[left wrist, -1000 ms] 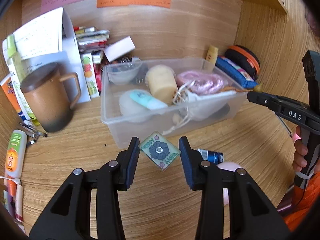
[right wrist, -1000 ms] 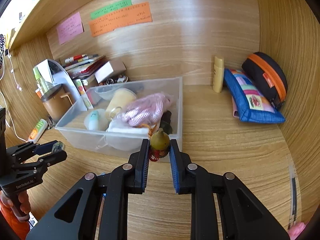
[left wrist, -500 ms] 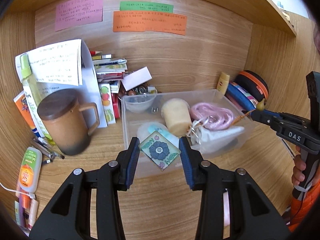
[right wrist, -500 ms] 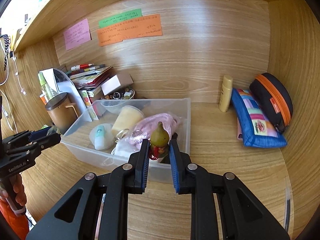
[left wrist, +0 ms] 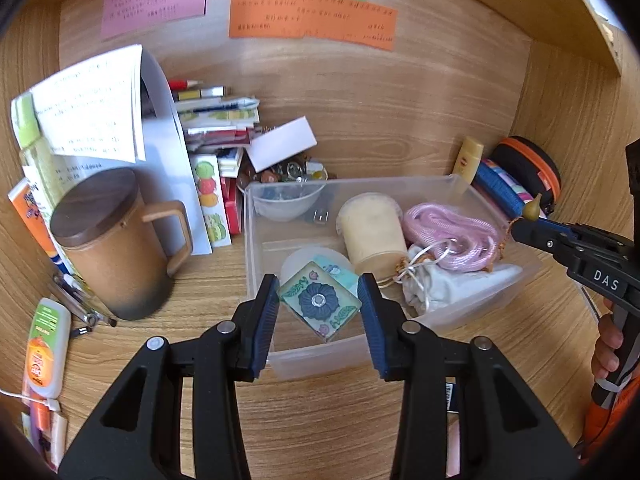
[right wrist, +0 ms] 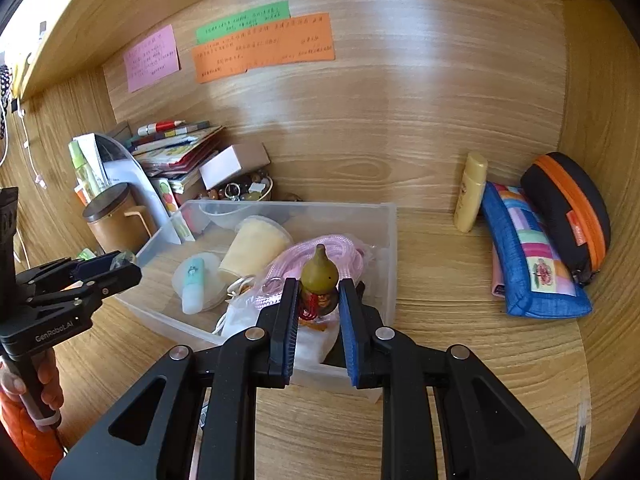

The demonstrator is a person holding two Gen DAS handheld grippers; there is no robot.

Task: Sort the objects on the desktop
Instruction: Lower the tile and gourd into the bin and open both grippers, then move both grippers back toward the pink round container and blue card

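A: Where is the flower tile [left wrist: 319, 301] sitting in the left gripper [left wrist: 319, 312]?

B: Clamped between the two blue pads, one corner against each, held above the near end of the clear plastic bin [left wrist: 280, 360]. It sits as a diamond, with one corner toward the camera's lower edge and its flower face turned to the lens.

A: And the right gripper [right wrist: 319, 312]?

B: Closed on the little gourd charm [right wrist: 319, 276], over the bin's near right part. The gourd stands upright, long axis vertical, narrow tip up, with the pink rope [right wrist: 320, 256] right behind it.

A: What's under the gourd?

B: A bit of red cord and something orange hang at its base between the pads, but I can't make out their shape. From the left wrist view only the gourd's tip [left wrist: 532, 209] shows above the right gripper's fingers.

A: What else is in the bin?

B: A cream cup [left wrist: 372, 232], a white cloth bag [left wrist: 452, 284], a small clear bowl [left wrist: 286, 200] and a pale tube [right wrist: 193, 286]. The tile hides part of the round white thing beneath it. To the left stands a lidded brown mug [left wrist: 116, 244], and the notes on the back wall are too blurred to read
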